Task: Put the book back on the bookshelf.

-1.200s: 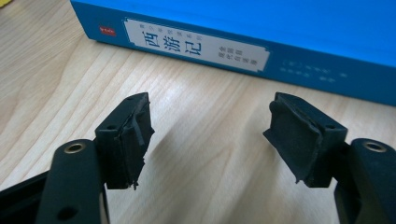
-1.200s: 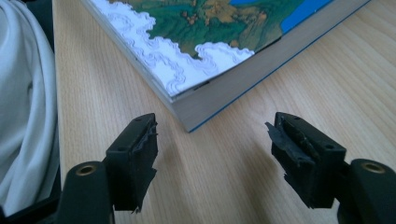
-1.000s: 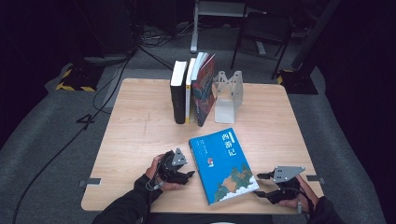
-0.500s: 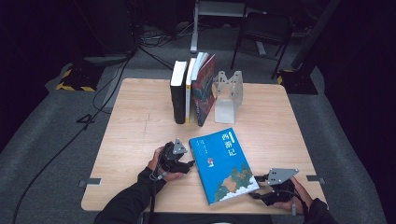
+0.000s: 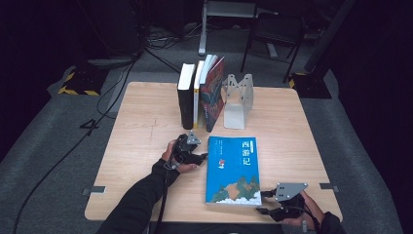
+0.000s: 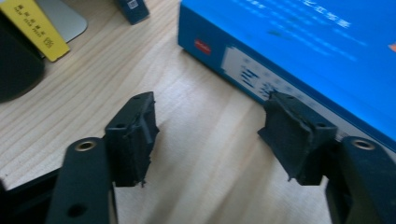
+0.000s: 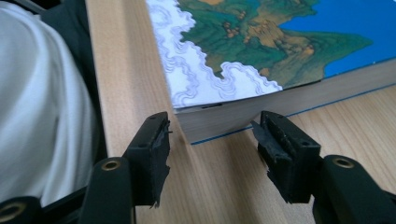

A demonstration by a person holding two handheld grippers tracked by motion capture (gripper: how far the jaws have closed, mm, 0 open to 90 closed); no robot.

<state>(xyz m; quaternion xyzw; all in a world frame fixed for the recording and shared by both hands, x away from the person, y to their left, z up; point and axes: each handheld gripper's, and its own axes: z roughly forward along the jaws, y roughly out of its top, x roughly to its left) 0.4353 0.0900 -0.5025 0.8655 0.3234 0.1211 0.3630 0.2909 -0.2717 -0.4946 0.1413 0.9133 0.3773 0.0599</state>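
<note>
High view has the blue book [image 5: 233, 169] lying flat on the worktop [image 5: 146, 122], left gripper [image 5: 197, 157] at its spine, right gripper [image 5: 263, 202] at its near corner, both sets of fingers apart and just closing in, probably to lift it.

Open tongs [image 6: 208, 135], blue book [image 6: 303, 42], wooden table [image 6: 93, 88]

Book [image 5: 232, 169] lies flat on the surface [image 5: 141, 122], near front edge. Upright books [image 5: 200, 92] stand behind it, bookend [image 5: 238, 100] right of them. Left gripper [image 5: 199, 157] just left of the flat book, right gripper [image 5: 263, 202] at its front right corner.
</note>
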